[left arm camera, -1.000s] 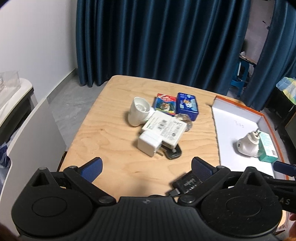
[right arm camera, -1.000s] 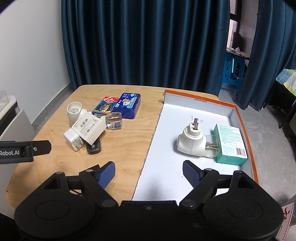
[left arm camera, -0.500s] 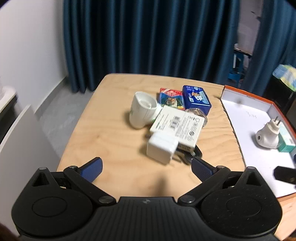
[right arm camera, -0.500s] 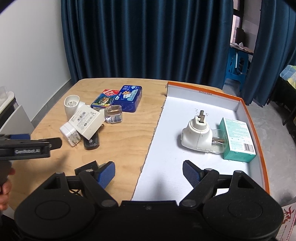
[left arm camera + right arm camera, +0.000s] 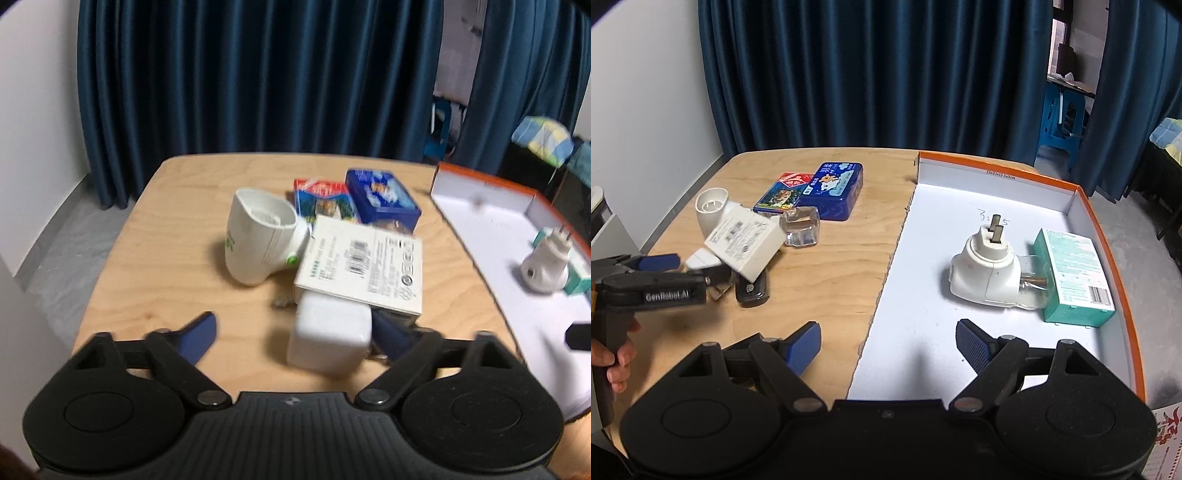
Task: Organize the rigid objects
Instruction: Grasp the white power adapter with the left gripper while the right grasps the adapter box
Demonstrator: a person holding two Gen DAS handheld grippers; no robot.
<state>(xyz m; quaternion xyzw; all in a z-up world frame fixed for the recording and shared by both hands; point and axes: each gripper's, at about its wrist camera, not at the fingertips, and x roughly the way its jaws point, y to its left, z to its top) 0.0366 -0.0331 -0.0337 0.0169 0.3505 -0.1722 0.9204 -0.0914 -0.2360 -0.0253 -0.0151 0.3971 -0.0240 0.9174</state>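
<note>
The left view is blurring, so print on the white box (image 5: 360, 264) is not reading. That box is hiding the clear block and most of the black fob beyond the right finger (image 5: 393, 334). The charger (image 5: 328, 338) is covering the finger's tip, so contact is not telling.
</note>
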